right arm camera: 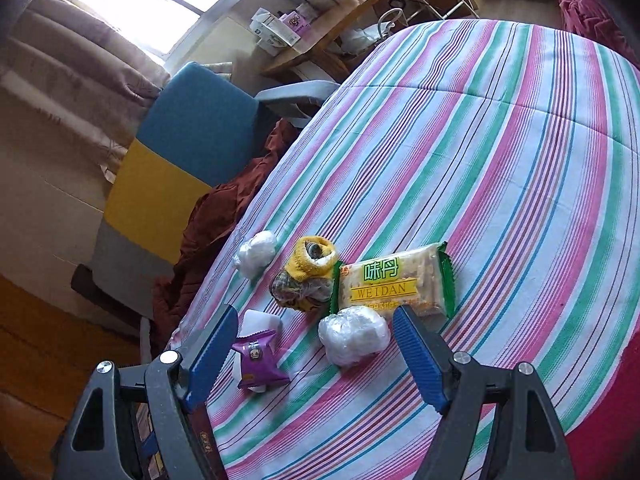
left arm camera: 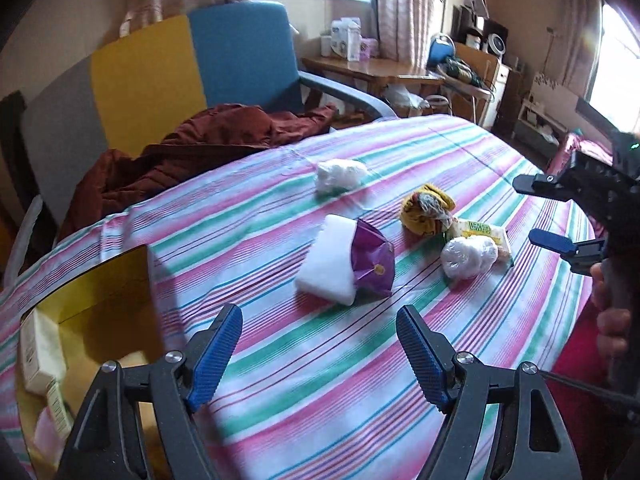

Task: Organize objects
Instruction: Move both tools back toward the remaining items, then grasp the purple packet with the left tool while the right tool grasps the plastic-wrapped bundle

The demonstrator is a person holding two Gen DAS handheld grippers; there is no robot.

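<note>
On the striped cloth lie a purple snack packet [left arm camera: 372,262] [right arm camera: 258,360] resting on a white block [left arm camera: 330,266] [right arm camera: 262,322], a yellow sock bundle [left arm camera: 426,210] [right arm camera: 308,276], a Weidan cracker pack [left arm camera: 486,234] [right arm camera: 394,282], a near white wrapped ball [left arm camera: 468,256] [right arm camera: 354,336] and a far white wrapped ball [left arm camera: 340,174] [right arm camera: 256,254]. My left gripper [left arm camera: 320,356] is open and empty, short of the purple packet. My right gripper [right arm camera: 316,354] [left arm camera: 540,210] is open and empty, just short of the near white ball.
A yellow box [left arm camera: 92,320] holding small packs sits at the table's left edge. A brown jacket [left arm camera: 192,152] lies on a blue, yellow and grey chair [left arm camera: 240,52] behind the table. A wooden desk [left arm camera: 380,70] with clutter stands further back.
</note>
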